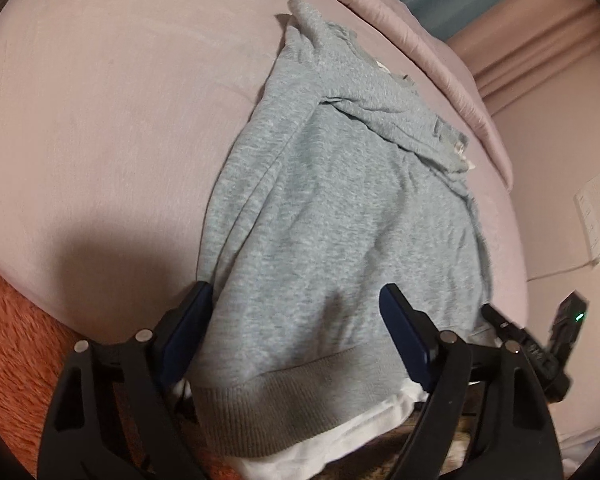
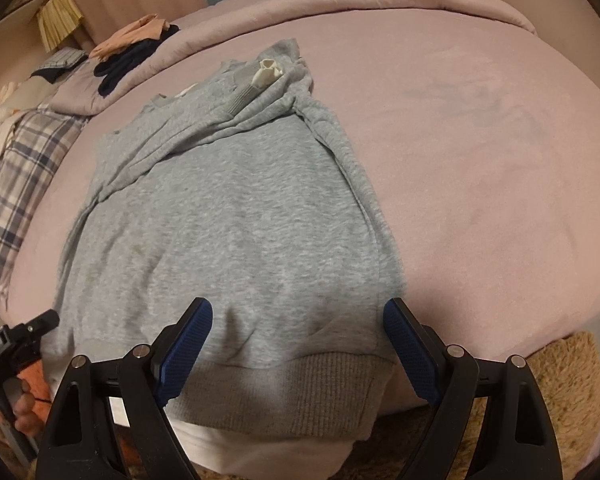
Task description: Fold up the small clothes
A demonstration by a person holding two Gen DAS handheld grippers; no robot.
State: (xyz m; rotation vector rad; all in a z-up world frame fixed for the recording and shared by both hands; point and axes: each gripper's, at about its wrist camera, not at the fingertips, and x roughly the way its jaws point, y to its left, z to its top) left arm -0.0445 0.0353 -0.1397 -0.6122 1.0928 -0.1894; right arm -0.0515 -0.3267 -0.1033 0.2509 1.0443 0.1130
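A grey sweatshirt point(image 1: 332, 208) point(image 2: 228, 216) lies flat on the pink bed sheet point(image 1: 100, 120) point(image 2: 480, 160), both sleeves folded across its upper part. Its ribbed hem point(image 1: 280, 392) point(image 2: 300, 392) hangs at the bed's near edge over a white layer point(image 1: 340, 436). My left gripper point(image 1: 296, 290) is open and straddles the hem's left portion, pads apart from the cloth. My right gripper point(image 2: 298, 304) is open over the hem's right portion, with flat fabric between its blue pads. In the right wrist view a hand point(image 2: 24, 412) holds the left gripper's body.
A plaid cloth point(image 2: 24, 160) and a pile of dark and peach clothes point(image 2: 132, 48) lie at the bed's far left. A rolled pink quilt point(image 1: 420, 40) borders the far side. An orange rug point(image 1: 12, 340) and a tan rug point(image 2: 560, 380) cover the floor below.
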